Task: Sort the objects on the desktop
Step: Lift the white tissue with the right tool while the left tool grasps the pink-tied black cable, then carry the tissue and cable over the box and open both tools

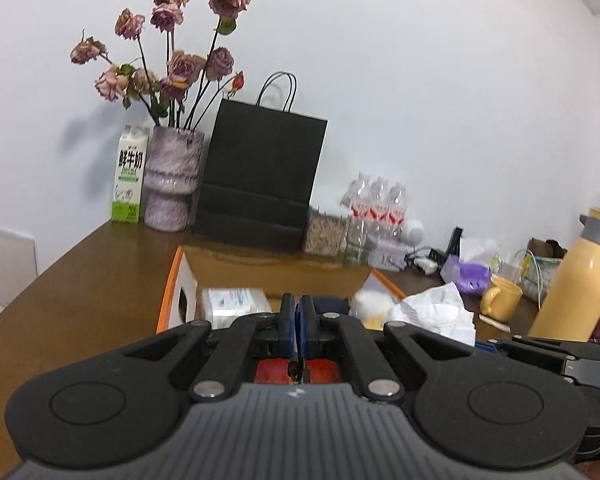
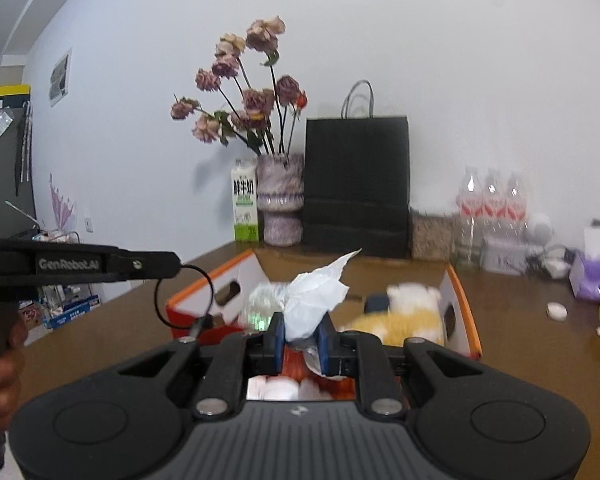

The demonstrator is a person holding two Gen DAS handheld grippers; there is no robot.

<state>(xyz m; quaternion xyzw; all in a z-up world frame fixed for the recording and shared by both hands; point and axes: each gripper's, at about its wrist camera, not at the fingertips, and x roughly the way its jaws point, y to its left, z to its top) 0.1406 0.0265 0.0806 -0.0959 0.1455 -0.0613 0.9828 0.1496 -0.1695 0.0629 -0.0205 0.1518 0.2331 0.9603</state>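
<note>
An open orange-and-white cardboard box [image 2: 462, 304] sits on the brown desk, also in the left wrist view [image 1: 172, 280]. Inside it lie a yellow-white plush toy [image 2: 408, 312], a clear plastic packet [image 1: 232, 304] and a dark item [image 2: 378, 303]. My right gripper [image 2: 302, 338] is shut on a crumpled white tissue [image 2: 314, 304] and holds it above the box's near part. The tissue also shows in the left wrist view [image 1: 436, 312]. My left gripper [image 1: 299, 312] is shut with nothing between its pads, just over the box's near edge.
Along the wall stand a milk carton [image 1: 129, 176], a vase of dried roses [image 1: 172, 180], a black paper bag [image 1: 260, 176] and water bottles [image 1: 376, 204]. A yellow thermos [image 1: 576, 280], a yellow mug [image 1: 500, 298] and a purple tissue pack [image 1: 470, 280] are at the right.
</note>
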